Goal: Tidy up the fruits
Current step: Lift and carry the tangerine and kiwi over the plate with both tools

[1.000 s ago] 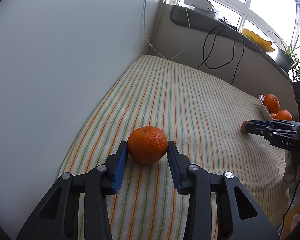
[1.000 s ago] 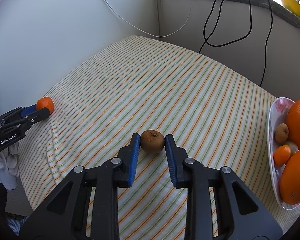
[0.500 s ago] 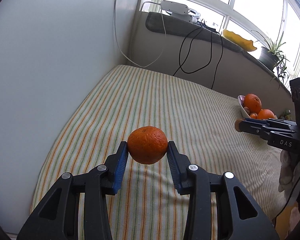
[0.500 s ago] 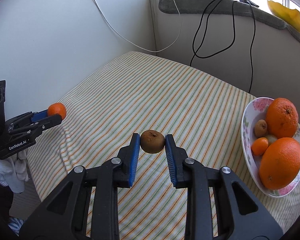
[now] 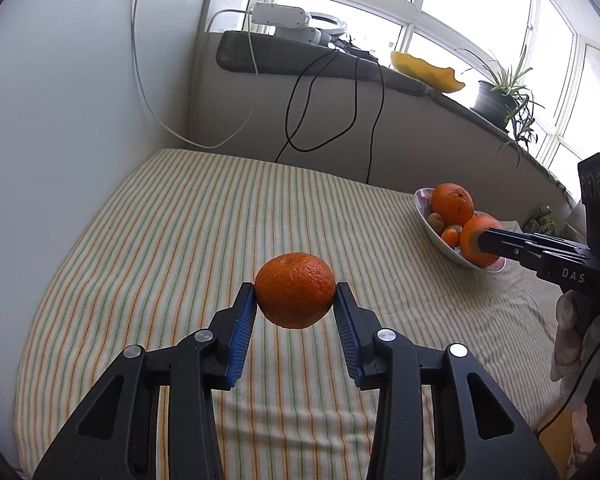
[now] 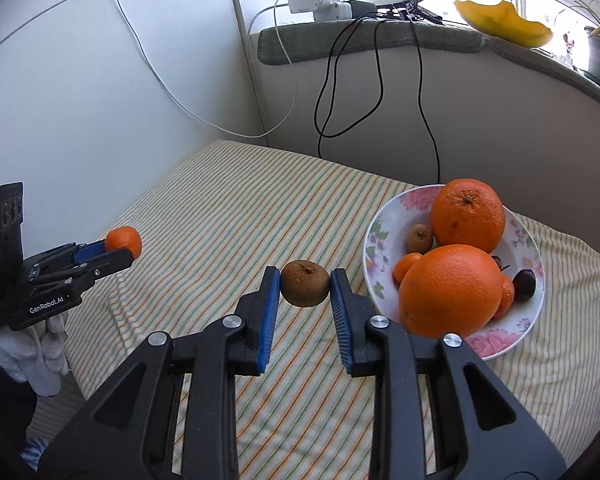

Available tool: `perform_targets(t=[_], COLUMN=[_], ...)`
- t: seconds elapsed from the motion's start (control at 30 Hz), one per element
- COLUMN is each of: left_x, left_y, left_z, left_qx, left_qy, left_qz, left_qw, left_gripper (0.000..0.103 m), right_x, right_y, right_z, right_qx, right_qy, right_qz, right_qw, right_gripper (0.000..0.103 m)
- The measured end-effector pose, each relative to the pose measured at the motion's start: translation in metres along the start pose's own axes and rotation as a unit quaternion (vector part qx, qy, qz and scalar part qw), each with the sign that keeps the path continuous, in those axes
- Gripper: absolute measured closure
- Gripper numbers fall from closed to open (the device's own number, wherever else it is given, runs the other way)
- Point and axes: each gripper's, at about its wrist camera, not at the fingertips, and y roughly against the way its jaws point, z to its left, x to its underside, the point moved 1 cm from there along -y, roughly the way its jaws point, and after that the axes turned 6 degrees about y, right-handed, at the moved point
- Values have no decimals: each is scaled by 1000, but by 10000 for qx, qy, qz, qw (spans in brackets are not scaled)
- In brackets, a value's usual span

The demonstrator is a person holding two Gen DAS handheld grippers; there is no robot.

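Observation:
My left gripper (image 5: 295, 300) is shut on an orange mandarin (image 5: 295, 295) and holds it above the striped cloth (image 5: 172, 240). It also shows at the left of the right wrist view (image 6: 120, 250) with the mandarin (image 6: 124, 240). My right gripper (image 6: 305, 286) is shut on a small brown fruit (image 6: 305, 283), held in the air just left of the flowered bowl (image 6: 374, 236). The bowl holds two big oranges (image 6: 452, 288), a small mandarin, another brown fruit (image 6: 419, 239) and a dark fruit. In the left wrist view the right gripper (image 5: 476, 242) reaches in front of the bowl (image 5: 422, 200).
White walls close the left side. A grey-covered sill (image 6: 364, 42) at the back carries a power strip, a ring light, a yellow dish and a potted plant (image 5: 496, 98). Black and white cables (image 6: 380, 88) hang down to the cloth's far edge.
Both grippers have lifted their fruits off the cloth and risen. The right gripper has moved closer to the bowl.

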Motion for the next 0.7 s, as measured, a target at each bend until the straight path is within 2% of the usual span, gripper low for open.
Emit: perform_targets(t=[0.37, 0.7], left_x=[-14, -28], left_y=[-24, -55], left_z=[-57, -102], left_qx=[447, 751], left_qy=[-269, -483], left_qz=[40, 130], left_qw=[9986, 9959], left_gripper=[65, 65], right_x=[8, 12], right_y=[32, 38], right_z=[-58, -103], right_qx=[360, 607], right_qy=[-370, -646], right_qz=[-224, -269], right_qw=[9984, 9957], right_gripper=[76, 76])
